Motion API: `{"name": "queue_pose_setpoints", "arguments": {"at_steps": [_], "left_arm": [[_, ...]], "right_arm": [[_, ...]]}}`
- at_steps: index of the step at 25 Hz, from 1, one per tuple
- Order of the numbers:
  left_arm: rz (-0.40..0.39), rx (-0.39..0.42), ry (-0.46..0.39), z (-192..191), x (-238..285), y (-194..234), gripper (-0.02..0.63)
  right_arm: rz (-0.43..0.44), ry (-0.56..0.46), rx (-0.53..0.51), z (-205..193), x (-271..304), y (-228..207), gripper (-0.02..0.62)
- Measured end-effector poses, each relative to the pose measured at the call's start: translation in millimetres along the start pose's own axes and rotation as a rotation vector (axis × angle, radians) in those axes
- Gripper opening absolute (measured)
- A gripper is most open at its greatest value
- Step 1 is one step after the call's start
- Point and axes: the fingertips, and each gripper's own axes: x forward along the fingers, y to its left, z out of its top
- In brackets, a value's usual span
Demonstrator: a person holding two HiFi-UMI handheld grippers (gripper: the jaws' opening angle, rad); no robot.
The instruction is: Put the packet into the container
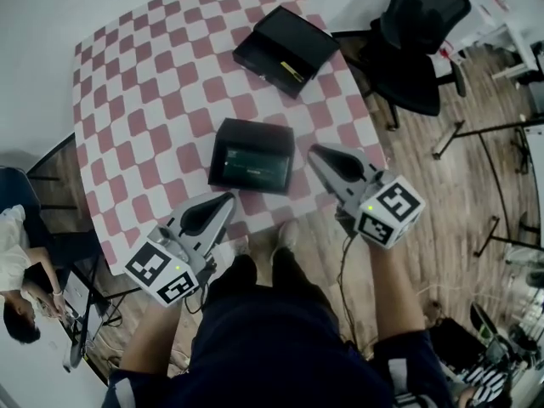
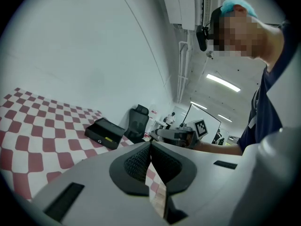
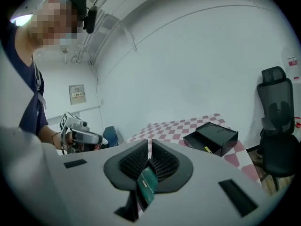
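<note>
left gripper (image 1: 228, 201): clenched, nothing between its jaws. in the left gripper view (image 2: 150, 144) the pads meet and only checked cloth shows through the slit below them. it sits at 7 o'clock of the near container, off the desk's front edge. judgement: parked there so it stays out of the other arm's way.

desk (image 1: 144, 100): red and white checked cloth, carrying two black open boxes.

near container (image 1: 216, 155): lies flat and open-topped near the front edge, with dark greenish contents i can't identify. judgement: this is the likely target, being the box closest to the loaded gripper.

far container (image 1: 259, 65): at 1 o'clock of the near one, well apart from it, open, with a small yellow item inside.

right gripper (image 1: 316, 155): just beside the near container at 3 o'clock, its tips pointing toward the box's right wall. the right gripper view (image 3: 149, 142) shows it clamped on the packet (image 3: 148, 182).

packet: a thin green piece with a pale label, pinched edge-on low in the jaws and tilted. it is up in the gripper, not in either box. the head view doesn't show it. judgement: the edge-on pinch suits dropping it flat through the open top.

step in hand (judgement): carrying to the box. packet not yet placed. risk: the pinch sits deep in the jaws rather than at the tips, so the packet could catch on release.
</note>
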Motion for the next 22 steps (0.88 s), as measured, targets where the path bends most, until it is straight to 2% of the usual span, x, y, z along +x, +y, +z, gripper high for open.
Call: {"name": "queue_pose_setpoints", "arguments": {"at_steps": [3,9,13,22], "left_arm": [[-0.008,0.016,-0.001,6,4,-5,0.026],[-0.032,0.052,-0.013,20,12,-21,0.026],[-0.034,0.074,-0.019,26,12,-27,0.026],[-0.008,0.115,-0.020,24,-3,-36,0.026]], "right_arm": [[-0.011,-0.067,0.011,19,-18,6,0.024],[-0.038,-0.114,0.002,36,-40,19,0.015],[-0.041,-0.128,0.000,35,-49,27,0.015],[-0.026,-0.134,0.070,22,-60,42,0.015]]}}
